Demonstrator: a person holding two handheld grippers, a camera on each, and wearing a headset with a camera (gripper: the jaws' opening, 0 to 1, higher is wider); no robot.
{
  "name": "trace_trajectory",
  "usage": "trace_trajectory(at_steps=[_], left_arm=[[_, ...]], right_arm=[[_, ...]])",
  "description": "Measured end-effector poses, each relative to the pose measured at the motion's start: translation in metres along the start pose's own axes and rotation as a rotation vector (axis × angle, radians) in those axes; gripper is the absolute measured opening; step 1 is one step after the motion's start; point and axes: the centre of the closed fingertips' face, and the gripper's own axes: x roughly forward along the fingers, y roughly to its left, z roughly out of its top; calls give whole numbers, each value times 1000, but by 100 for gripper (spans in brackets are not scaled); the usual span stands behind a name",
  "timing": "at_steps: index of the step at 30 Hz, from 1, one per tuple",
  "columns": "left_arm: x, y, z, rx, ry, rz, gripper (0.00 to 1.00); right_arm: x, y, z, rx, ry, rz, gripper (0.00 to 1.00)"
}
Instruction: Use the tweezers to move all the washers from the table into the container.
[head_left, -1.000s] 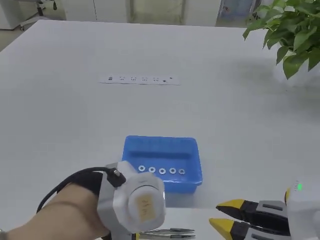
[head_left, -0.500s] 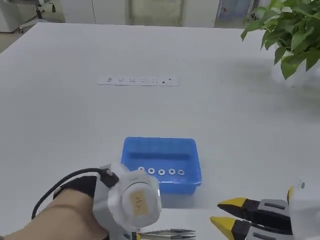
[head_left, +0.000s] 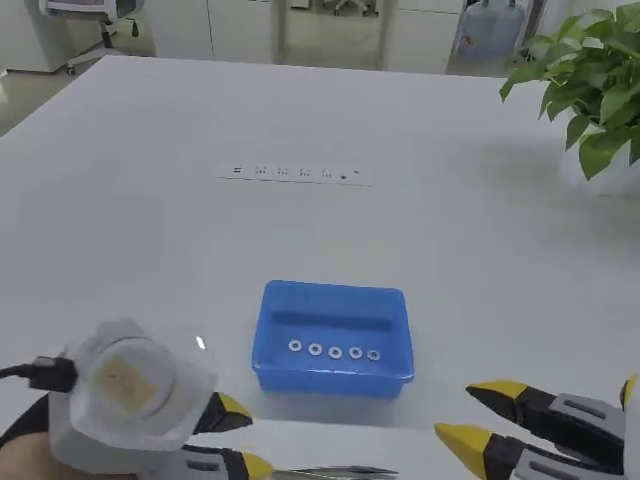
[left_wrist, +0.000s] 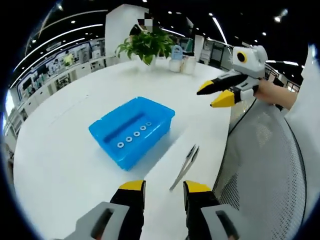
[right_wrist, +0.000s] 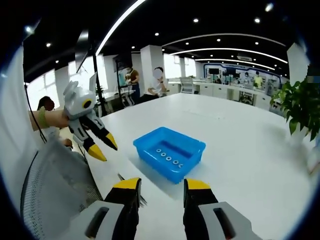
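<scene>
On the tabletop (head_left: 450, 220) the container (head_left: 330, 378) is set ahead of both pairs of fingers. The left gripper (left_wrist: 164, 186) has been drawn off the tweezers (left_wrist: 184, 166), left lying just ahead; it and the right gripper (right_wrist: 161, 184) are released, empty. Five washers (head_left: 334, 351) are lined inside: task judged finished.

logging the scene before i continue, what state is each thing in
container, upright, open-topped, holding the washers
washers, five in a row inside the container
tweezers, lying on the table, ungripped
left gripper, open, empty
right gripper, open, empty
</scene>
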Motion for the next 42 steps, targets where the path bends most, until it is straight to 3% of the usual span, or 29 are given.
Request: trace_trajectory(at_steps=[1, 4, 7, 10, 15, 20, 25, 28, 31, 36, 42], left_arm=[[-8, 4, 7, -15, -48, 36, 33], [-26, 12, 15, -18, -112, 116, 37], [-42, 14, 29, -48, -213, 175, 47], [-60, 16, 44, -75, -321, 233, 63], [-91, 12, 57, -78, -425, 311, 74], [-116, 6, 64, -75, -493, 364, 83], [-139, 8, 66, -102, -561, 440, 95], [-144, 7, 65, -109, -579, 446, 99], [-146, 5, 65, -110, -588, 449, 99], [-150, 3, 66, -120, -608, 459, 99], [-160, 9, 75, -118, -644, 477, 97]], right_arm=[[-2, -2, 2, 11, -13, -7, 34], [-11, -11, 15, 53, -82, -43, 38], [-24, -20, 24, 73, -129, -74, 45], [-38, -27, 32, 26, -147, -109, 51], [-57, -27, 47, -45, -186, -161, 60], [-72, -18, 65, -29, -290, -187, 74], [-81, -13, 70, -47, -333, -221, 87], [-88, -11, 72, -61, -361, -252, 94], [-96, -9, 73, -44, -394, -266, 96], [-104, -13, 66, -22, -397, -299, 96], [-112, -18, 72, 14, -445, -316, 94]])
